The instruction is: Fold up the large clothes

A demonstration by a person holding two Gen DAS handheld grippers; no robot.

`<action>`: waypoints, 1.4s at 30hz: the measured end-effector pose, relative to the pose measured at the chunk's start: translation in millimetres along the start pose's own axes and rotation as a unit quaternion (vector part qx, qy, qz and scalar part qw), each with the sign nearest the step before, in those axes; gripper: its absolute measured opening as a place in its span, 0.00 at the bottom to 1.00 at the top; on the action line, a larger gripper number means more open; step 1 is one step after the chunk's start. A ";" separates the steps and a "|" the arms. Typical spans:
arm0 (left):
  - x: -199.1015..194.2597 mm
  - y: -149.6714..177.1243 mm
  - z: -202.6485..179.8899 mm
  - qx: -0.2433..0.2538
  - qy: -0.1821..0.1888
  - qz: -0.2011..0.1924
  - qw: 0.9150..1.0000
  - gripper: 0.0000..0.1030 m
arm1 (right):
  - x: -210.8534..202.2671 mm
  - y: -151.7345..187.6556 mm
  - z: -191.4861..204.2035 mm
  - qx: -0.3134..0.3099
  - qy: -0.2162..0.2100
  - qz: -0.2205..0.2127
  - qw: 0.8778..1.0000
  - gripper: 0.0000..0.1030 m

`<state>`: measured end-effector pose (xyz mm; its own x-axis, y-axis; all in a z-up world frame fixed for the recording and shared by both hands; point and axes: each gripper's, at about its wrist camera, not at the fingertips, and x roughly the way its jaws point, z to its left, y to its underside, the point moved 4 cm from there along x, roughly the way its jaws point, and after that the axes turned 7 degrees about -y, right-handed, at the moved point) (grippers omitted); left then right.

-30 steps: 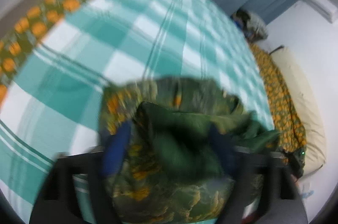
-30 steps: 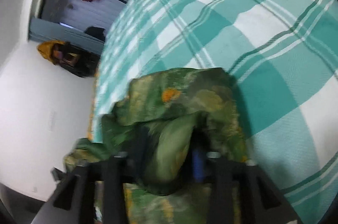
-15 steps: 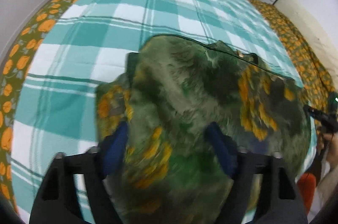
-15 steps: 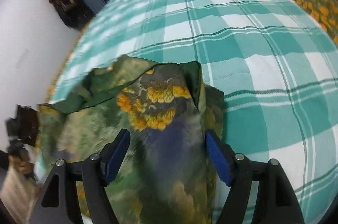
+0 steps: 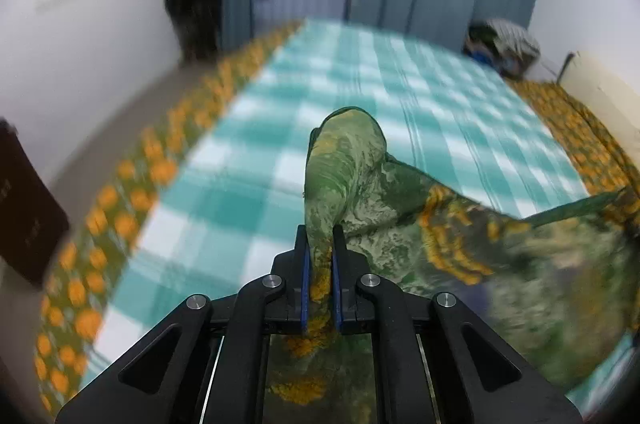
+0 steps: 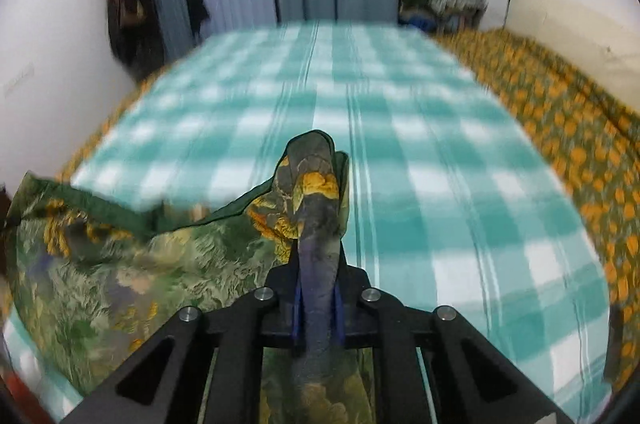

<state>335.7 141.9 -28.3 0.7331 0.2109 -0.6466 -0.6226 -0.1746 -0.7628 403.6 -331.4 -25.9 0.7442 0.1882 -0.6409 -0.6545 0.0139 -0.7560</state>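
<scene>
Green-and-orange printed garment (image 5: pixel 420 224) hangs above the near end of the teal-check bed (image 5: pixel 360 83), both the left gripper (image 5: pixel 319 264) and right gripper (image 6: pixel 318 284) clenched on bunched corners; pickup step, next spread it flat on the bed.

Both hand-held grippers' jaws just closed, pinching green garment (image 5: pixel 360 183), lifted off bed

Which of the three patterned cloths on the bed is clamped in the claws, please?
The green painterly garment, pinched by the left claw and the right claw. The teal checked sheet and the orange-flowered cover lie flat underneath, untouched.
</scene>
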 end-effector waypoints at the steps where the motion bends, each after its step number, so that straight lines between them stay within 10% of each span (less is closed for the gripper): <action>1: 4.7 -0.6 -3.7 0.007 -0.015 -0.016 1.000 0.07 | 2.5 -8.4 1.5 -0.010 0.008 -0.018 1.000 0.11; 12: 125.1 129.3 -11.6 0.066 -0.077 0.053 0.993 0.12 | 136.3 104.3 -20.5 -0.028 0.042 0.103 0.993 0.12; 30: 128.0 133.3 -18.8 0.068 -0.079 0.045 0.994 0.14 | 147.6 123.0 -30.1 0.022 0.015 0.077 0.997 0.16; 33: 122.5 126.5 -18.1 0.080 -0.079 0.065 0.992 0.22 | 141.6 121.2 -45.8 0.071 -0.027 0.076 0.994 0.19; 37: 98.5 114.9 0.4 0.063 -0.099 0.080 0.990 0.87 | 120.7 113.8 -82.4 0.166 -0.060 0.083 0.981 0.50; 42: 52.8 120.0 16.6 0.035 -0.056 0.084 0.994 0.92 | 50.0 95.9 -79.1 0.112 -0.047 0.027 0.992 0.58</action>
<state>295.1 148.0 -153.9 0.5840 0.2915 -0.7576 -0.7544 -0.1495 -0.6391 388.6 -398.4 -141.0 0.6990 0.2852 -0.6558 -0.7136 0.2174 -0.6660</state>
